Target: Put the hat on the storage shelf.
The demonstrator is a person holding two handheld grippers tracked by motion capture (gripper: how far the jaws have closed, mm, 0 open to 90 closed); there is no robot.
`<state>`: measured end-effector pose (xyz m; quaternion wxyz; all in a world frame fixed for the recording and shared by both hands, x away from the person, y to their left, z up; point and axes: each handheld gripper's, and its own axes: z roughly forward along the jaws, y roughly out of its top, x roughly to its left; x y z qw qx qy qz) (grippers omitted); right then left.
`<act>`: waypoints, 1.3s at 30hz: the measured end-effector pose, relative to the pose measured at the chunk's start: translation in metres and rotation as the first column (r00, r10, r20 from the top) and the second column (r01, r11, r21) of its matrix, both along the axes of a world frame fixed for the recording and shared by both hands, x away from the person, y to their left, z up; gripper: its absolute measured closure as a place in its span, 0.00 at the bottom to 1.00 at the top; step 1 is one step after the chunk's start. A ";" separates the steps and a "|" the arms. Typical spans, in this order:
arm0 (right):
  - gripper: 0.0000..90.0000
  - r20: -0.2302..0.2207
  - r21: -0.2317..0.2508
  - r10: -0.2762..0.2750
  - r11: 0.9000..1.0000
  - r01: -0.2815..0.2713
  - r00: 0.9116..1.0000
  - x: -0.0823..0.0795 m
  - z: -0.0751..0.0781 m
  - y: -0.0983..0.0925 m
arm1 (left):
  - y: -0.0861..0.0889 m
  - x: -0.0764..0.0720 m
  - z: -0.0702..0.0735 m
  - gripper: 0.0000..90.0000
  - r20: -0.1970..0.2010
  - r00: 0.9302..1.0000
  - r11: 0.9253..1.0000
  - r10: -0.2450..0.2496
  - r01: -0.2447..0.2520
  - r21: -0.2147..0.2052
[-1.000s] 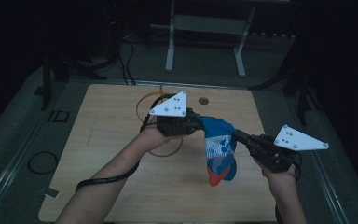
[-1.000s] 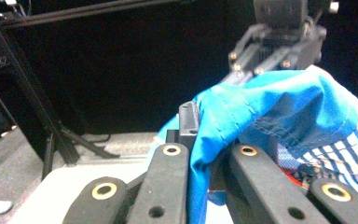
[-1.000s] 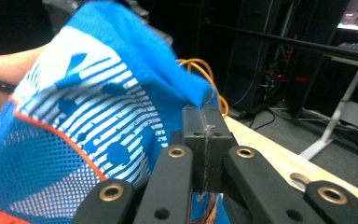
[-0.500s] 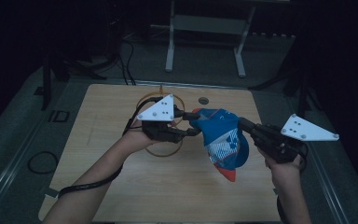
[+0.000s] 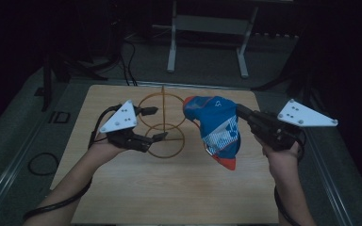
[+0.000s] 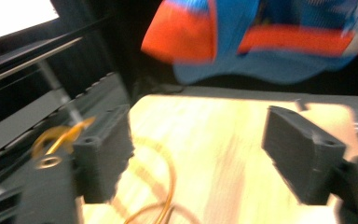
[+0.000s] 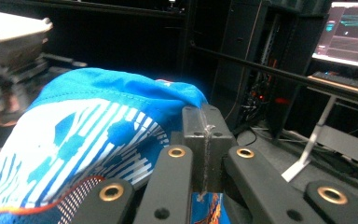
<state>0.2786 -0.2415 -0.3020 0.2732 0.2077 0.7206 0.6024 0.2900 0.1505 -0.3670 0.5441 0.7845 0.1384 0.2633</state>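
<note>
Sock [image 5: 217,127]: bright blue, white striped-and-blotched pattern, orange toe and band. Wire stand [image 5: 162,125]: golden yellow. Tabletop [image 5: 169,188]: pale wood grain. Gripper plates [image 5: 121,117]: light grey; jaws black.

Knit cloth sock [image 5: 217,128]; matt wood table [image 5: 169,188]; thin wire rack [image 5: 162,126].

left gripper [image 5: 152,124] on left, level, pointing right, jaws just opened wide, nothing between | right gripper [image 5: 240,111] on right, pointing left, jaws clamped together on cloth | both forearms coming in from near edge, hands well apart, left hand [image 5: 104,147] slightly nearer
</note>
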 end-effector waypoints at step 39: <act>1.00 -0.156 -0.133 0.092 0.985 -0.114 0.983 0.117 -0.002 0.203 | 0.097 -0.063 -0.185 0.02 -0.219 0.890 0.881 0.400 -0.439 -0.175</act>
